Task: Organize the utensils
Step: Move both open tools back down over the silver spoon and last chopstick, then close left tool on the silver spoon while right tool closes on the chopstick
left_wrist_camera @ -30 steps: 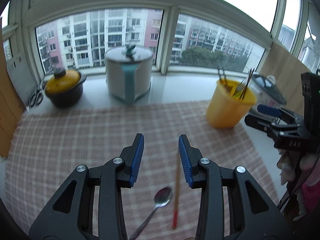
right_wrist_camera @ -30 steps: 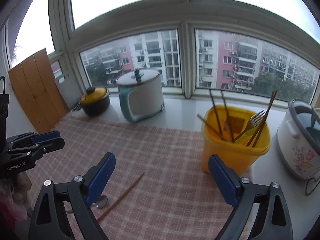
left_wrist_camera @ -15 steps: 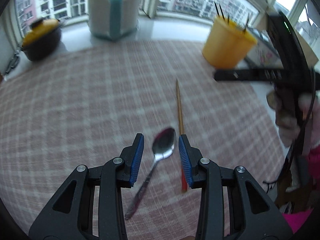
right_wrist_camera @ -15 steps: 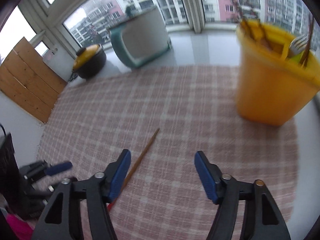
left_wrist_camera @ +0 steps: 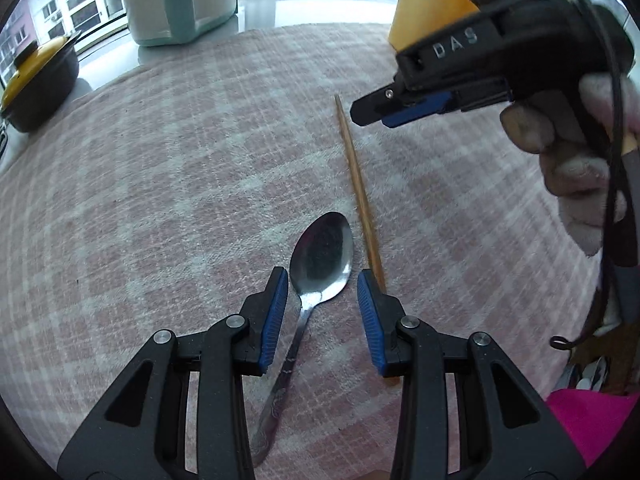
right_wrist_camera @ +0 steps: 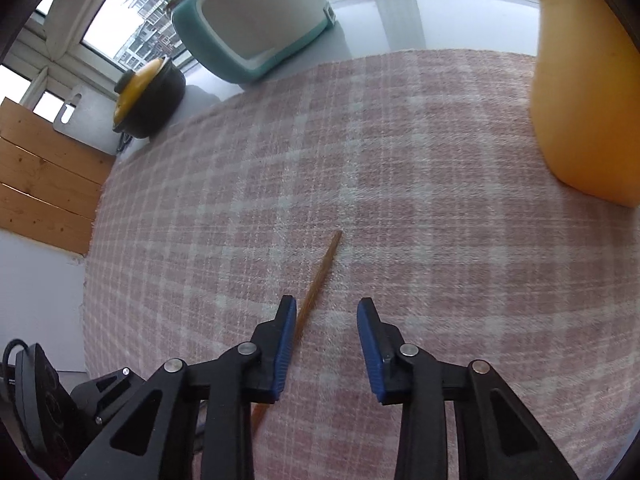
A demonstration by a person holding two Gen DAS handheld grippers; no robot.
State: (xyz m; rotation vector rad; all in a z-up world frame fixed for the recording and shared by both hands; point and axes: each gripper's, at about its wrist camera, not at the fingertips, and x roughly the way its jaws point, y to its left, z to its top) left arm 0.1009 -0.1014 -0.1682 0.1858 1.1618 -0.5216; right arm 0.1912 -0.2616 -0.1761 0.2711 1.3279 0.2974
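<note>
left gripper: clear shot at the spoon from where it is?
Probably yes. The left gripper has open jaws straddling the spoon at its neck, nothing on top of it. The chopstick lies just outside one jaw and might get nudged.

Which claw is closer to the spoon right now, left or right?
Left. The left claw straddles the spoon, its bowl between the open pads, untouched. The right claw, closing on nothing, sits farther off over the chopstick beside the spoon.

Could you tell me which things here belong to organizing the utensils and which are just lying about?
For the job: spoon, chopstick, yellow holder, left gripper, right gripper.

Lying about: rice cooker, black pot, checked cloth, wooden board.
</note>
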